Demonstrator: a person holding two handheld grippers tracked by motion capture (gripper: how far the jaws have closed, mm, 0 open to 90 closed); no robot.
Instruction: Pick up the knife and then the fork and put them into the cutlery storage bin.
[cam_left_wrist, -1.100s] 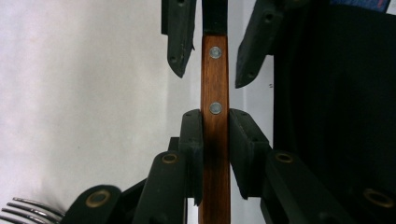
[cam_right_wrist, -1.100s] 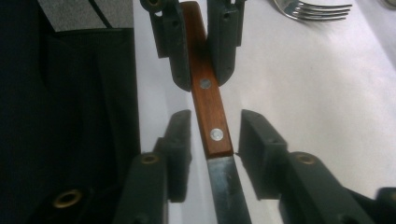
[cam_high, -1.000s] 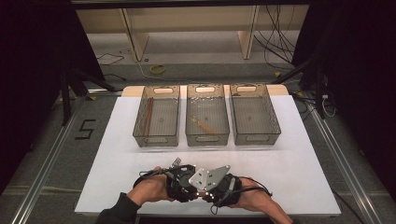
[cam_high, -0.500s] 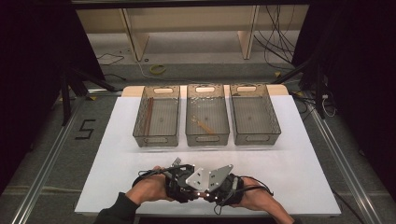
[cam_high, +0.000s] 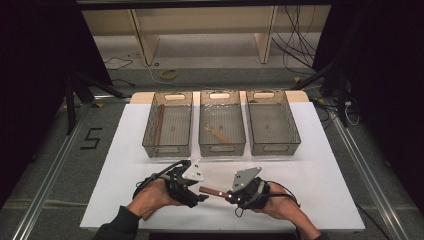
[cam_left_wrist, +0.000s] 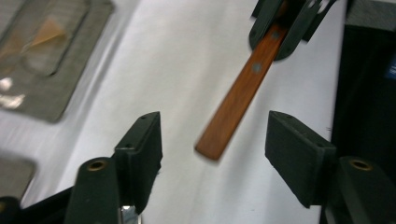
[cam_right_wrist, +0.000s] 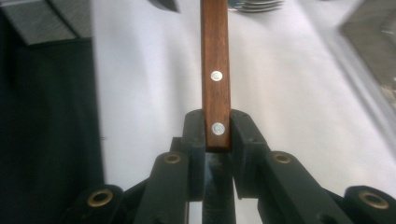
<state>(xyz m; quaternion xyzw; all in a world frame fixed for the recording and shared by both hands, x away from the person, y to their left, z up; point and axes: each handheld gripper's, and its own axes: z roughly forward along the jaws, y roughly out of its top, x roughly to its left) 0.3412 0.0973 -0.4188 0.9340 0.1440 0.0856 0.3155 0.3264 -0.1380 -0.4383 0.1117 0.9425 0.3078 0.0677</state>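
Right tongs (cam_high: 226, 195) clenched on one wooden handle (cam_high: 212, 191), held above the desk (cam_high: 320, 165). Left tongs (cam_high: 202, 198) released, jaws just opened wide, handle's free end between them untouched. Three bins (cam_high: 167, 148) behind.

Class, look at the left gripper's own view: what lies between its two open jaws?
The free end of the wooden handle, touching neither jaw of the left gripper; the right gripper clamps its far end.

The right gripper (cam_right_wrist: 217, 135) has its black jaws clamped on the near end of a wooden handle (cam_right_wrist: 215, 56) with two silver rivets; the handle runs toward twelve o'clock over the white tabletop (cam_right_wrist: 289, 93); stacked plates (cam_right_wrist: 259, 5) sit at one o'clock.
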